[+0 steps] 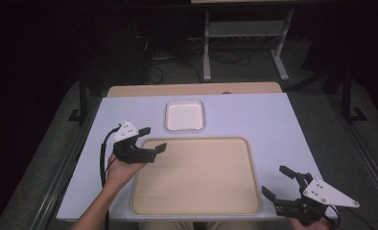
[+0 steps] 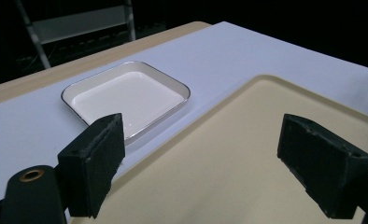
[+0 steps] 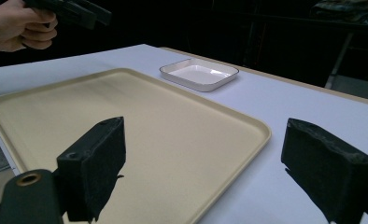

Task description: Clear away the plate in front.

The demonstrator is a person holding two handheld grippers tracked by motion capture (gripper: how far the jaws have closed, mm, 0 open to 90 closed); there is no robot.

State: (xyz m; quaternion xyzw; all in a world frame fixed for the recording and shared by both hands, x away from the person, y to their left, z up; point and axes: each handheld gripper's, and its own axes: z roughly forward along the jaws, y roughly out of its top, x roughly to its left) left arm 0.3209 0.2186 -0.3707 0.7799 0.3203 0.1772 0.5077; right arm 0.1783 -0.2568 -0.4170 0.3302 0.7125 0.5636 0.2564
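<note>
A large beige tray lies empty on the white table, near the front edge. Behind it sits a small white square dish, also empty. My left gripper hovers open over the tray's left rear corner, held by a hand. In the left gripper view the dish lies ahead beyond the jaws, and the tray spreads under them. My right gripper stands open at the tray's front right corner. The right gripper view shows the tray, the dish farther off, and the left gripper at top left.
The white tabletop has a wooden strip along its far edge. Beyond it the floor is dark, with a metal stand and cables. Bare table lies to the right of the dish and tray.
</note>
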